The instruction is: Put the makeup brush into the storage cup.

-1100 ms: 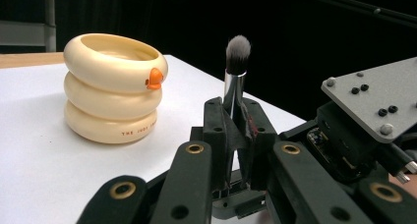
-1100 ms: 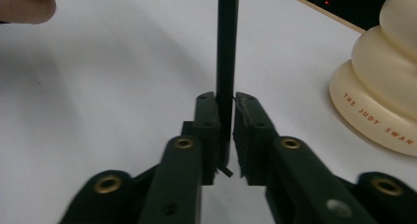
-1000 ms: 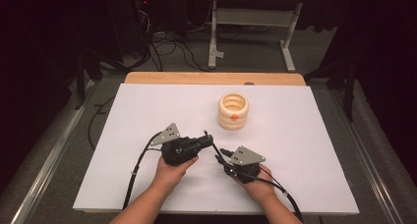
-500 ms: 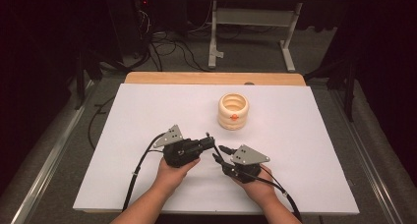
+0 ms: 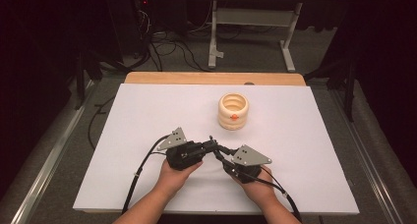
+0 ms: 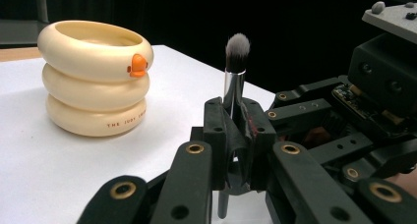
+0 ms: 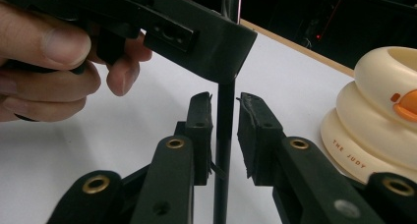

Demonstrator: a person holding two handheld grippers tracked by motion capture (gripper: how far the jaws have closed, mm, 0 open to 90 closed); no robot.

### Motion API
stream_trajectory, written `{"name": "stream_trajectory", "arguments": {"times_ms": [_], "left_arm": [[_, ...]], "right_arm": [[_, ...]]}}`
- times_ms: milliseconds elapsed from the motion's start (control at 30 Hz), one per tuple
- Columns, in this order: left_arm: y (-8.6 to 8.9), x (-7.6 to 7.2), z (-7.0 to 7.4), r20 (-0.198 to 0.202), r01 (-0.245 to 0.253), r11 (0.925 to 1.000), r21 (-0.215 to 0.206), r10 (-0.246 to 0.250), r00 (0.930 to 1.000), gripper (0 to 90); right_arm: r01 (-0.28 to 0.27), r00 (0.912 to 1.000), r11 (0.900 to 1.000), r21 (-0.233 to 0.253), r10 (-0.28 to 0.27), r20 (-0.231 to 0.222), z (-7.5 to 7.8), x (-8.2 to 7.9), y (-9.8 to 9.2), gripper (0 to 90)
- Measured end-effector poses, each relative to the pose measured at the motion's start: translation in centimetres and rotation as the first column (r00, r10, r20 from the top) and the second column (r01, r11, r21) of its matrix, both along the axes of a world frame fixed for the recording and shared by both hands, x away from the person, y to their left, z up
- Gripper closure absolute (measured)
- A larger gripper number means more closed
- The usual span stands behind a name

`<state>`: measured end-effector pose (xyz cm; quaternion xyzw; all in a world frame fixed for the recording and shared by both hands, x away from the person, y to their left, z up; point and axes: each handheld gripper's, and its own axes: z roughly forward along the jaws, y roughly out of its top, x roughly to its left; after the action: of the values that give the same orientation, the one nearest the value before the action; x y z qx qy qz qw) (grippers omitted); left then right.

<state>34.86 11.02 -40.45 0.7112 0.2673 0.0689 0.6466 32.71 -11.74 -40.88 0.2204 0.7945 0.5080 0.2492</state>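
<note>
White desk (image 5: 147, 116), near edge: left gripper (image 6: 235, 135) clamps a makeup brush (image 6: 235, 76) upright at its ferrule. Right gripper (image 7: 225, 130) stands narrowly apart around the handle. Light, stiff, slippery; grip handle, spare bristles.

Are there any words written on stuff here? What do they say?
"THE JUDY SWE", cut off where the wall curves away: bottom ring of the cream duck-beak holder, left gripper view.
"THE JUDY": same ring, right gripper view.
High view: too small to read.
</note>
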Motion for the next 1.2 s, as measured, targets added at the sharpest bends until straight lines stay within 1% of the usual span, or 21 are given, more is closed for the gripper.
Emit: {"name": "stream_trajectory", "arguments": {"times_ms": [100, 333, 467, 600, 700, 733, 800, 867, 933, 1000, 1033, 1067, 1200], "left_arm": [[-0.01, -0.02, -0.01, -0.001, 0.000, 1.0000, 0.000, 0.000, 1.0000, 83.2], [0.00, -0.04, 0.05, -0.001, -0.005, 1.0000, -0.007, 0.005, 1.0000, 83.1], [0.04, -0.09, 0.10, -0.001, -0.006, 1.0000, -0.002, 0.006, 1.0000, 83.1], [0.00, -0.21, 0.19, 0.009, -0.009, 0.9999, 0.005, 0.009, 0.9999, 82.9], [-0.04, -0.30, 0.24, 0.020, -0.014, 0.9999, 0.009, 0.014, 0.9997, 81.9], [-0.04, -0.33, 0.25, 0.021, -0.010, 0.9999, 0.014, 0.010, 0.9997, 80.8], [-0.06, -0.41, 0.28, 0.029, -0.010, 0.9998, 0.016, 0.009, 0.9995, 77.0], [-0.03, -0.47, 0.36, 0.032, -0.010, 0.9998, 0.016, 0.010, 0.9995, 73.5], [0.04, -0.52, 0.45, 0.038, -0.015, 0.9997, 0.021, 0.014, 0.9992, 69.8], [0.17, -0.58, 0.54, 0.047, -0.022, 0.9993, 0.030, 0.021, 0.9987, 66.5], [0.22, -0.59, 0.57, 0.048, -0.027, 0.9992, 0.029, 0.025, 0.9985, 64.4], [0.29, -0.57, 0.60, 0.049, -0.030, 0.9990, 0.032, 0.029, 0.9984, 63.2], [0.60, -0.48, 0.68, 0.053, -0.045, 0.9978, 0.048, 0.042, 0.9977, 58.3]], "right_arm": [[-0.001, 1.0000, 1.000, 0.009, 0.000, 0.004, 0.05, 0.02, -0.03, 79.8], [-0.001, 1.0000, 1.000, 0.010, 0.001, 0.005, 0.07, -0.02, -0.01, 84.6], [-0.008, 0.9999, 1.000, 0.011, 0.008, 0.008, 0.09, 0.00, 0.04, 85.4], [-0.009, 0.9999, 1.000, 0.004, 0.009, 0.007, 0.19, -0.03, 0.03, 85.7], [-0.006, 1.0000, 1.000, 0.007, 0.006, 0.003, 0.22, -0.06, 0.03, 85.7], [-0.004, 1.0000, 1.000, 0.010, 0.004, 0.001, 0.24, -0.08, 0.04, 85.7], [-0.010, 0.9999, 1.000, 0.015, 0.010, 0.013, 0.32, 0.02, -0.03, 85.7], [-0.005, 1.0000, 1.000, 0.020, 0.005, 0.008, 0.39, 0.02, -0.15, 85.7], [0.001, 1.0000, 1.000, 0.024, -0.001, 0.004, 0.47, 0.04, -0.29, 85.7], [-0.002, 0.9999, 1.000, 0.029, 0.001, 0.011, 0.54, 0.15, -0.47, 85.7], [0.008, 0.9999, 0.999, 0.033, -0.009, 0.006, 0.60, 0.12, -0.54, 85.7], [0.004, 0.9999, 0.999, 0.034, -0.004, 0.013, 0.63, 0.19, -0.62, 85.7], [0.009, 0.9998, 0.999, 0.031, -0.009, 0.015, 0.75, 0.23, -0.92, 85.7]]}}
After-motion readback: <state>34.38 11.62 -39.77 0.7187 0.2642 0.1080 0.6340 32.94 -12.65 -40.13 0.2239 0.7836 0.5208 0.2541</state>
